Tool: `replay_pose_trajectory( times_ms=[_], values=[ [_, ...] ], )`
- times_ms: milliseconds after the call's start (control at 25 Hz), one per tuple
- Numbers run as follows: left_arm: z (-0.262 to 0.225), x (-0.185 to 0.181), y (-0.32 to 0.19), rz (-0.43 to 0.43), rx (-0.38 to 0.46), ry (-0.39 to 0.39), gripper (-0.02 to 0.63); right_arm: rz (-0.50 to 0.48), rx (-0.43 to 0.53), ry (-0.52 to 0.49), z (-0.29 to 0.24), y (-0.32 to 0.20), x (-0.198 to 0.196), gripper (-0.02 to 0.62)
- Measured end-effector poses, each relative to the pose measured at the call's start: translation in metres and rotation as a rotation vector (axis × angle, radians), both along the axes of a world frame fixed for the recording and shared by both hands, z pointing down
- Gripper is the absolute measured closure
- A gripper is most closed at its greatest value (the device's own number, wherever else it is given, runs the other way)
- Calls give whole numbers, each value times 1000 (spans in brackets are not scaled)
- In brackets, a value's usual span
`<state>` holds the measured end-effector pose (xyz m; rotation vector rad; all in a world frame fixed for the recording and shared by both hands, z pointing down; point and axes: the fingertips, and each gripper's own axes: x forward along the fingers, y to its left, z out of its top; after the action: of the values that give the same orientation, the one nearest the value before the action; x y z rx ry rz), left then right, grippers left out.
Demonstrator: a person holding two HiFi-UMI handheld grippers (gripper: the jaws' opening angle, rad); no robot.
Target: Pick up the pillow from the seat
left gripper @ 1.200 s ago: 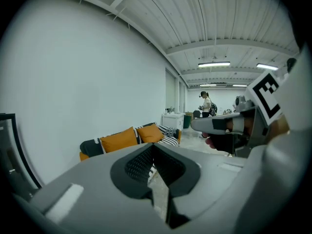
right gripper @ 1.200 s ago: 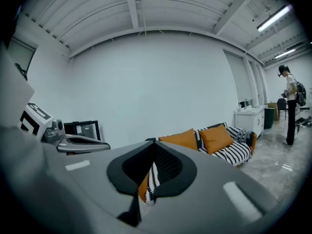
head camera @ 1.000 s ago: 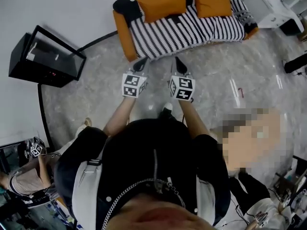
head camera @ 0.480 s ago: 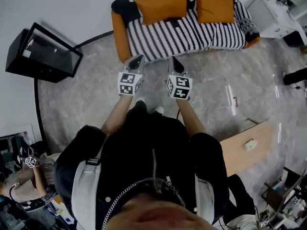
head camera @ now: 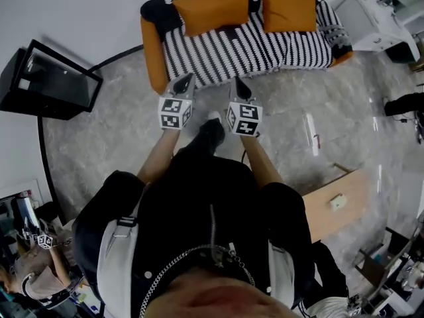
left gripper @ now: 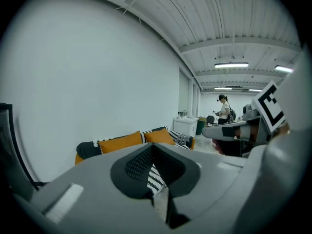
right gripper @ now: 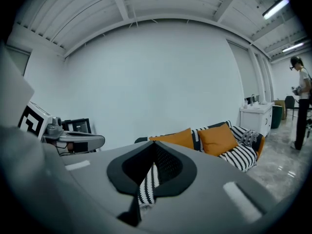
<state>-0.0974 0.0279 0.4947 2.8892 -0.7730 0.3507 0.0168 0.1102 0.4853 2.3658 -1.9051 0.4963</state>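
Grey marble floor (head camera: 344, 111), white wall. Striped sofa (head camera: 252, 48) ahead, black cabinet (head camera: 50, 78) to its left and white unit (head camera: 371, 22) to its right. Two pillows (head camera: 212, 8) (head camera: 288, 10) against the sofa back. Left gripper (head camera: 185, 79) and right gripper (head camera: 238, 83) at the sofa front, jaws closed tight, empty. Both nearer the sofa than a second ago.

Two orange pillows, the left pillow (head camera: 211, 8) and the right pillow (head camera: 288, 10), stood side by side against the back of the striped sofa (head camera: 245, 52), a strip of striped cover showing between them. The left gripper (head camera: 185, 82) and right gripper (head camera: 240, 85) were held level and near each other over the grey floor (head camera: 119, 134), jaws drawn together, tips at the sofa's front edge. A black case (head camera: 50, 78) stood to the left. A wooden board (head camera: 334, 204) lay at lower right.
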Motion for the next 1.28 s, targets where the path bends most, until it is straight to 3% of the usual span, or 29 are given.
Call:
replay_pose_trajectory(
  times_ms=[640, 1000, 1280],
  values=[
    [24, 123, -113, -18, -61, 35, 597, -39, -52, 66, 0, -118, 115, 594],
    [37, 184, -179, 14, -62, 7, 597, -24, -56, 63, 2, -190, 180, 594],
    [47, 210, -210, 3, -84, -35, 597, -44, -89, 23, 23, -226, 210, 594]
  ],
)
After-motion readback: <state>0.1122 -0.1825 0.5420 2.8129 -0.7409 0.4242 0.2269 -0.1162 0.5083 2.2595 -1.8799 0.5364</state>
